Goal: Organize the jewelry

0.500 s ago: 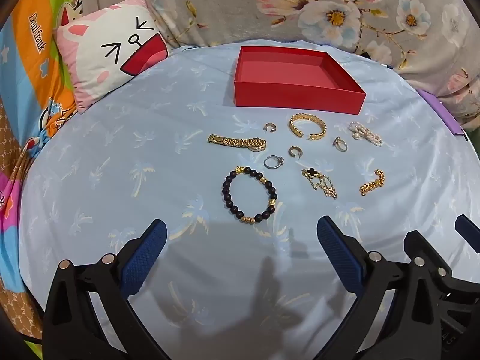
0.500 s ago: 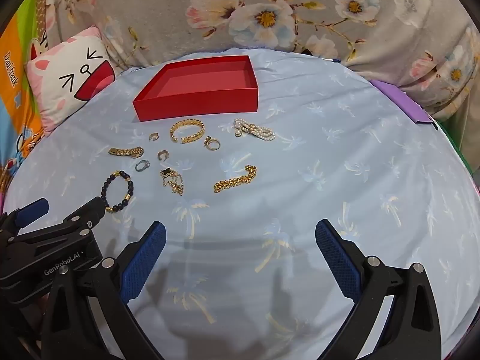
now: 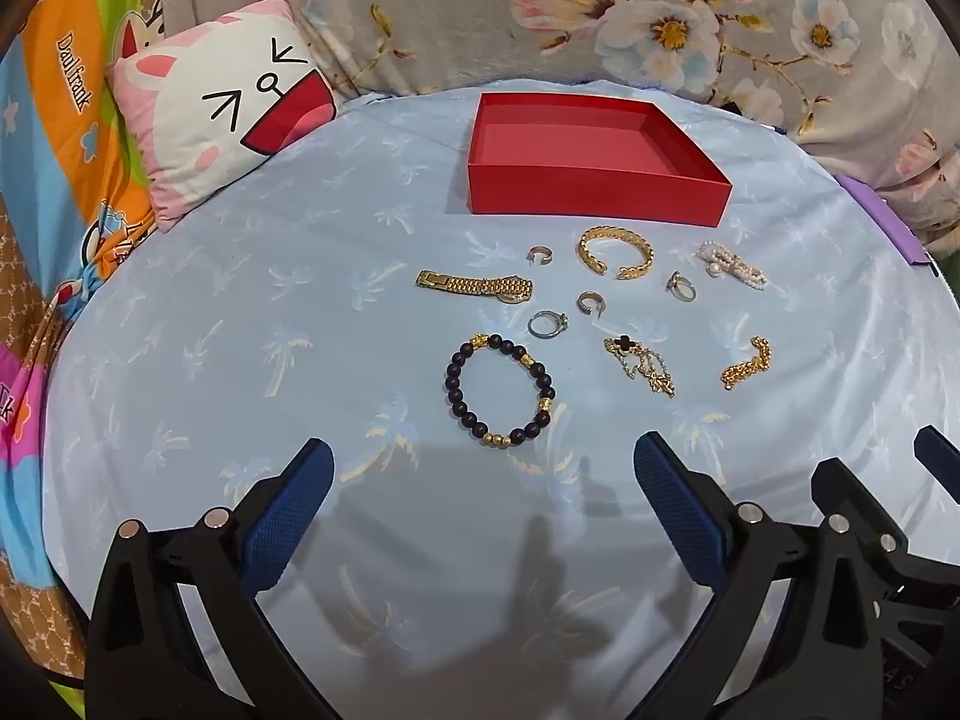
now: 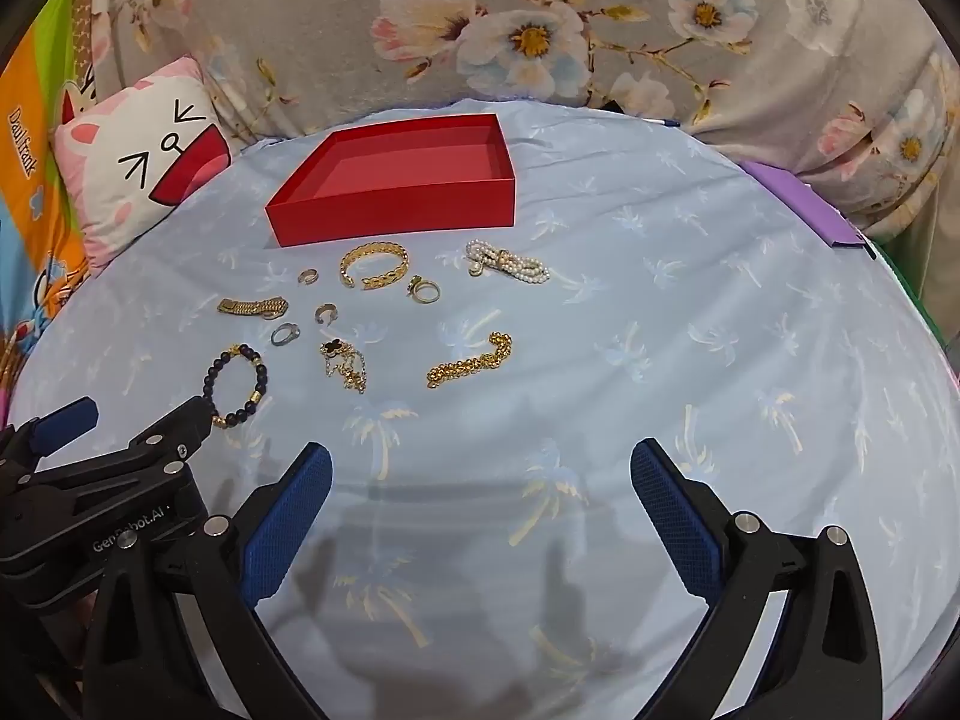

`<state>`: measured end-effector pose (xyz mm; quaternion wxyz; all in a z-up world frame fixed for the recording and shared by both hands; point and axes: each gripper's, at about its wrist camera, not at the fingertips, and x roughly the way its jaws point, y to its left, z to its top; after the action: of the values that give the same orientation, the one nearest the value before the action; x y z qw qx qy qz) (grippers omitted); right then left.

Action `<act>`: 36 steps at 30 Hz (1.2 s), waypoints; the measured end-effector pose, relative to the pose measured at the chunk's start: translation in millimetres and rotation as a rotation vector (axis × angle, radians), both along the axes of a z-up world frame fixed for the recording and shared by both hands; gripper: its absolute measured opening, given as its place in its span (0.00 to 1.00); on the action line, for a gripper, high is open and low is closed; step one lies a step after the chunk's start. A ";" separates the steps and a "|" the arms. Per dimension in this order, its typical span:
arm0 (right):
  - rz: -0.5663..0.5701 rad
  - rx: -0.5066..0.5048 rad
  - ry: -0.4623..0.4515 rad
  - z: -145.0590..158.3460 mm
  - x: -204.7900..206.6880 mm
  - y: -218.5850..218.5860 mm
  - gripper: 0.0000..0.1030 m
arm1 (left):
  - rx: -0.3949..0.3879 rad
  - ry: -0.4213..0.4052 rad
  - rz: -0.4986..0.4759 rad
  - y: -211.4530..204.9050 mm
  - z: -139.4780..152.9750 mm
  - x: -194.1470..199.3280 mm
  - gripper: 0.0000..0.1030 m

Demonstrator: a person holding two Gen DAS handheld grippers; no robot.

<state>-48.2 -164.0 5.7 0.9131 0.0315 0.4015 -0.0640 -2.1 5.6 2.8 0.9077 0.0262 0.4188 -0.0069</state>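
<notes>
An empty red box stands at the back of the pale blue cloth. In front of it lie several jewelry pieces: a dark bead bracelet, a gold watch band, a gold cuff, a pearl piece, a gold chain, a clover necklace and small rings. My left gripper is open and empty, just short of the bead bracelet. My right gripper is open and empty, well short of the gold chain.
A pink cat-face pillow lies at the back left. Floral grey fabric rises behind the box. A purple flat object lies at the right edge. The left gripper's body shows at the lower left of the right wrist view.
</notes>
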 end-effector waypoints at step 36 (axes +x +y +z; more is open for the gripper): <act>0.003 0.016 -0.004 -0.2 0.0 3.4 0.95 | 0.013 0.001 0.008 -3.8 -1.7 2.5 0.95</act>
<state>-48.2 -160.6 5.6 0.9137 0.0383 0.4001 -0.0595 0.4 1.8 1.1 0.9072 0.0305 0.4196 -0.0003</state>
